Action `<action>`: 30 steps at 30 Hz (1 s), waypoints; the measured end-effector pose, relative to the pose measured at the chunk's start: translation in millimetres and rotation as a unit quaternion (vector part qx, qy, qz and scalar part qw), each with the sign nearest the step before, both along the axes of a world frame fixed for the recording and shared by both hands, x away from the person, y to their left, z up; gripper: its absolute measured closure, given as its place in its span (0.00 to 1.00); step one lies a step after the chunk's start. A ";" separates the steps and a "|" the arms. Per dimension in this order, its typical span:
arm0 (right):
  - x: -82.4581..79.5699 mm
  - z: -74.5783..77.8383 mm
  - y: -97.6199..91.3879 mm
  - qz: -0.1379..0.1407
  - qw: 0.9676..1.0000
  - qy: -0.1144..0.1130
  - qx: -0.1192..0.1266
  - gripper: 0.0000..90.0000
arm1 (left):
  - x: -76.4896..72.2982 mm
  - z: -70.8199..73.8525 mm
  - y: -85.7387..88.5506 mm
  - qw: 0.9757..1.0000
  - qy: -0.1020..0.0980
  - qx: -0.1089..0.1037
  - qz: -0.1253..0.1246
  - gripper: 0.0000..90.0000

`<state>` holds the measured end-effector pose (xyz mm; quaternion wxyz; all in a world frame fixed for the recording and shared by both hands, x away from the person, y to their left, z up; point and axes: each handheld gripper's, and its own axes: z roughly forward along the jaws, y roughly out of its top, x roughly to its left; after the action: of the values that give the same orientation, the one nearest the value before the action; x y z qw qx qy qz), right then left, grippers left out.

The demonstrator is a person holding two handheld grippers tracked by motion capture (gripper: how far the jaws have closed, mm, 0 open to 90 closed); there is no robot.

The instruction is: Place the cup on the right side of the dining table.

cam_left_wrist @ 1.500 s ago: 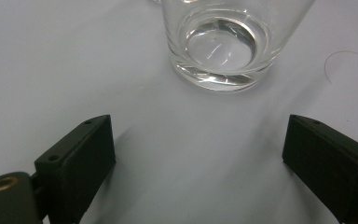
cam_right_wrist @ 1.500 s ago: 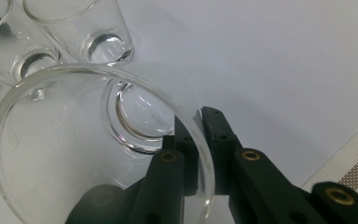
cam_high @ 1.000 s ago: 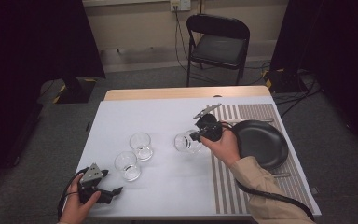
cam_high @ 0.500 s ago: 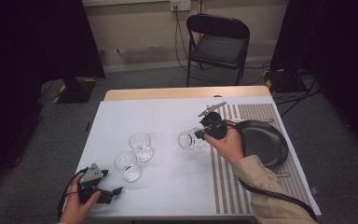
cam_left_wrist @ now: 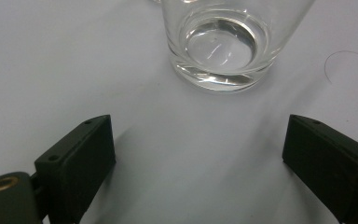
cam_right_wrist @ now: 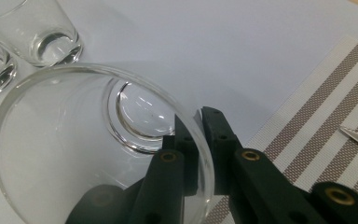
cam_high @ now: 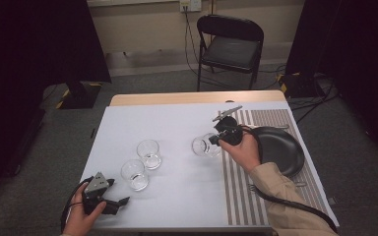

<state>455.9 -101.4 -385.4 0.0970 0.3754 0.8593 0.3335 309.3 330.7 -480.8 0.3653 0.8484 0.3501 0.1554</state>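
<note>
So the glass [cam_high: 205,145] is a plain clear tumbler with a thick base, empty, tipped over on its side in the air above the white bench [cam_high: 177,128], just left of the striped placemat [cam_high: 275,123]. The right gripper [cam_high: 215,140] has its fingers pinched on the rim wall, one inside and one outside. Compared with a second ago, the glass has shifted a bit toward the far side. The left gripper [cam_high: 120,201] hasn't budged, fingers spread wide with nothing between them, near another glass [cam_left_wrist: 223,42].
</note>
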 end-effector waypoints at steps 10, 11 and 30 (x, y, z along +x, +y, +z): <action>3.8 0.1 -8.1 -0.008 1.000 0.000 -0.002 0.95 | -0.1 0.1 0.0 1.000 0.000 0.001 0.001 0.09; 4.0 0.2 -8.9 -0.010 1.000 0.000 -0.001 0.95 | -0.1 0.0 0.0 1.000 0.000 0.000 0.000 0.09; 11.1 0.3 -20.5 -0.031 0.999 -0.003 -0.007 0.95 | 0.0 -0.1 0.0 1.000 0.000 0.000 0.000 0.09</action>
<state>467.0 -121.9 -385.1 0.1122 0.4006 0.8491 0.3255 309.3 330.7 -480.9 0.3658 0.8482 0.3501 0.1554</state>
